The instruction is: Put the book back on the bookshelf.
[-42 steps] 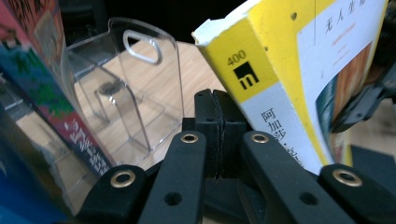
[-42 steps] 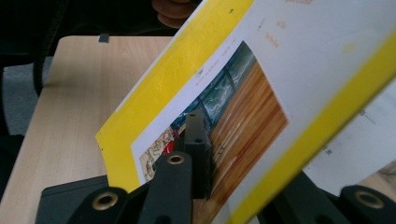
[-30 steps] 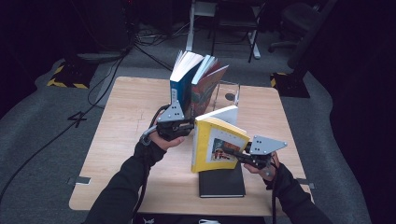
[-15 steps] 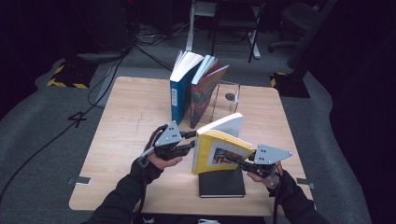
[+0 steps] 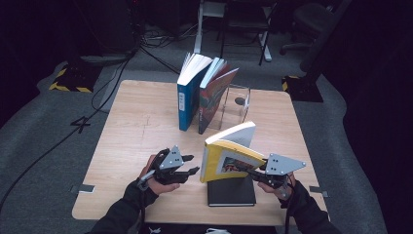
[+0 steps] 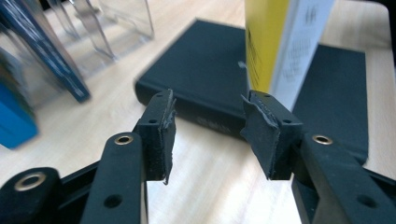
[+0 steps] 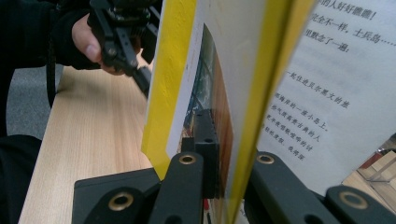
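High view: the yellow book (image 5: 226, 158) is seen standing upright and slightly opened on the near half of the table (image 5: 136, 122), its lower edge resting on the black book (image 5: 231, 191) that lies flat. The right gripper (image 5: 246, 168) is located at 3 o'clock of the yellow book and is clamped on its front cover. The left gripper (image 5: 194, 164) is held at 9 o'clock of the yellow book, just beside its spine but apart from it, with the jaws spread. At 12 o'clock, a blue book (image 5: 187, 95) and a red-covered book (image 5: 216, 95) are propped against a clear bookend (image 5: 236, 105).

Left gripper view: the jaws of the left gripper (image 6: 208, 133) are parted with nothing between them. The yellow book (image 6: 266, 42) is seen at 1 o'clock, standing on the black book (image 6: 205, 79).

Right gripper view: the right gripper (image 7: 224, 163) is pinched on the cover of the yellow book (image 7: 173, 74). The left gripper (image 7: 123, 44) is seen at 11 o'clock, beyond the spine.
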`<state>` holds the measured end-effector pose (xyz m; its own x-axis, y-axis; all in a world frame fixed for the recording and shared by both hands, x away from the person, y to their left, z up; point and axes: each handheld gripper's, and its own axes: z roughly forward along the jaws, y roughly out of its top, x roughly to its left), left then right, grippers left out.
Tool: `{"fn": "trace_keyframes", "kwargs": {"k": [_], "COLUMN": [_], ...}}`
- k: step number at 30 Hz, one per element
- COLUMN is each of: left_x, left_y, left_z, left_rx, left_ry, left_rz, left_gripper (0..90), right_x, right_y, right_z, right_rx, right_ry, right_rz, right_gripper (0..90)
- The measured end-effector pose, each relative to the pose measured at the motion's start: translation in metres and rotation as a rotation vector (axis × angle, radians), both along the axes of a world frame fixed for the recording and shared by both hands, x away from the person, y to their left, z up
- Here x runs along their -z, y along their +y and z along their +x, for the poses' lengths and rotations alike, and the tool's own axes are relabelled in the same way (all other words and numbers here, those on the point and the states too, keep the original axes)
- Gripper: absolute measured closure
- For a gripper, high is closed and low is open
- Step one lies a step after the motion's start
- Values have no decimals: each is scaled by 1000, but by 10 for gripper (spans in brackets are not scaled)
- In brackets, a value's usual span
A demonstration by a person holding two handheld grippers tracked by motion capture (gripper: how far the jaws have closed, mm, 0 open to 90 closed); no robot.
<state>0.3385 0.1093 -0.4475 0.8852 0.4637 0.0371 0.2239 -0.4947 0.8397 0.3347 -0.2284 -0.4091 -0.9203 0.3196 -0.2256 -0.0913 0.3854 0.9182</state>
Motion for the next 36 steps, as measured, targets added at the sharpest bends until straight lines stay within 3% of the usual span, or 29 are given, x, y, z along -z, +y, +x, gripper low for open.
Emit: {"fn": "trace_keyframes", "kwargs": {"k": [4,8,11,19,27,36], "left_x": [9,11,11,8,0,-26], "left_y": [-4,-4,-5,-14,-39,-46], "left_z": [-3,-1,-3,-11,-8,-2], "left_rx": [7,2,18,79,89,108], "left_ry": [24,43,30,38,9,-37], "left_rz": [18,2,30,27,-41,-150], "left_gripper": [499,475,485,422,391,445], "right_x": [0,0,0,1,2,2], "right_y": [0,-1,-2,-2,-2,-8], "right_z": [-1,-1,-1,-2,-1,-1], "right_rx": [3,2,5,8,9,30], "right_ry": [-4,-3,-7,-7,4,8], "right_rz": [0,1,-2,-1,3,-3], "right_gripper": [875,874,872,868,848,806]}}
